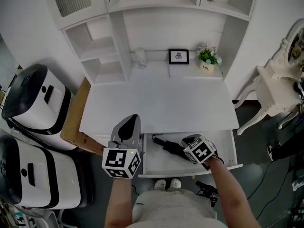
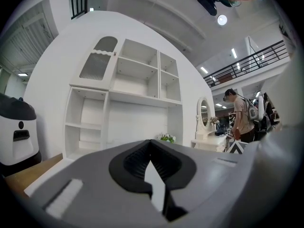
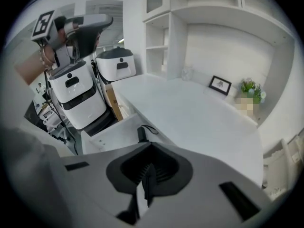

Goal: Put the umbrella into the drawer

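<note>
The black folded umbrella (image 1: pixel 167 145) lies inside the open white drawer (image 1: pixel 227 152) under the desk's front edge. In the right gripper view its strap end (image 3: pixel 141 133) shows in the drawer (image 3: pixel 110 133), past the jaws. My right gripper (image 1: pixel 189 148) hangs above the umbrella, tilted down. It is shut with nothing between its pads (image 3: pixel 151 148). My left gripper (image 1: pixel 129 126) is held level beside the drawer's left end, pointing at the desk. It is shut and empty (image 2: pixel 151 145), and its body (image 3: pixel 90 25) shows at the top left of the right gripper view.
The white desk (image 1: pixel 161 99) with its hutch carries a picture frame (image 1: pixel 178 56), a flower pot (image 1: pixel 208 57) and a small jar (image 1: pixel 139 57). Two white-and-black machines (image 1: pixel 33 99) stand at the left beside a wooden board (image 1: pixel 76 122). A white dressing table (image 1: pixel 275 89) stands at the right.
</note>
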`<state>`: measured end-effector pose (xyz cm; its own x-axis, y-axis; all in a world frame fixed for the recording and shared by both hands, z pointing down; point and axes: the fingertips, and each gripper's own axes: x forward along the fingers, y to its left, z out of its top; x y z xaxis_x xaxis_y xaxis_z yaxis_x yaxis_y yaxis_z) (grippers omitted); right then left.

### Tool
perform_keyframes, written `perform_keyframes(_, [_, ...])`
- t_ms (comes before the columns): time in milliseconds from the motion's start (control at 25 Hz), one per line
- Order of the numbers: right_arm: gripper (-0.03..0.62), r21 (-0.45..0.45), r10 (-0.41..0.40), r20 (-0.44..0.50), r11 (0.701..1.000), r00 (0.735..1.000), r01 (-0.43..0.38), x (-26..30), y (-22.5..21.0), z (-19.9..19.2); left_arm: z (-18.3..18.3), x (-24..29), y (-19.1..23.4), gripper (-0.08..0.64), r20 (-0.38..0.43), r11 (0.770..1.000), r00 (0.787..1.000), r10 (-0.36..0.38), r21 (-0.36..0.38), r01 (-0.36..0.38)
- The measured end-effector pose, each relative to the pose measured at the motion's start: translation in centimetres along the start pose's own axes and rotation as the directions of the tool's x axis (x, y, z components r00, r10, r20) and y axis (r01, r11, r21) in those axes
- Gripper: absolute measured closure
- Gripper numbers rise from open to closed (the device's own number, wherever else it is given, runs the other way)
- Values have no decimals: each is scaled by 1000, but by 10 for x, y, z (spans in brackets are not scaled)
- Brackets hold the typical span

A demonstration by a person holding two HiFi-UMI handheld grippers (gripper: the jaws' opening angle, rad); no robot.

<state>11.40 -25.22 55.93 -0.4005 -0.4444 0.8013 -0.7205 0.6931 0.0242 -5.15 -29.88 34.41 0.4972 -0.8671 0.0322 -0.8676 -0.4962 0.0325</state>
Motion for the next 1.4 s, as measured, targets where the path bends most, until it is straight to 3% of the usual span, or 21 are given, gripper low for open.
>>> perform_keyframes(320, [586, 32, -60, 155, 998, 986, 56, -48, -7, 30, 15, 8, -6, 552, 40, 1000, 999, -19, 4, 19])
perform_keyframes(560, [586, 97, -163, 282, 985, 945, 141, -98, -26, 51, 26, 13, -15, 552, 61, 999, 997, -44, 25, 42])
perform_keyframes(1000, [586, 213, -358, 491, 933, 794, 290, -189, -58, 89, 48, 19, -26, 552, 105, 995, 991, -80, 61, 74])
perform_keyframes(1400, [586, 250, -436, 624, 898, 649, 363, -256, -66, 122, 78, 24, -41, 552, 163, 990, 981, -107, 111, 89])
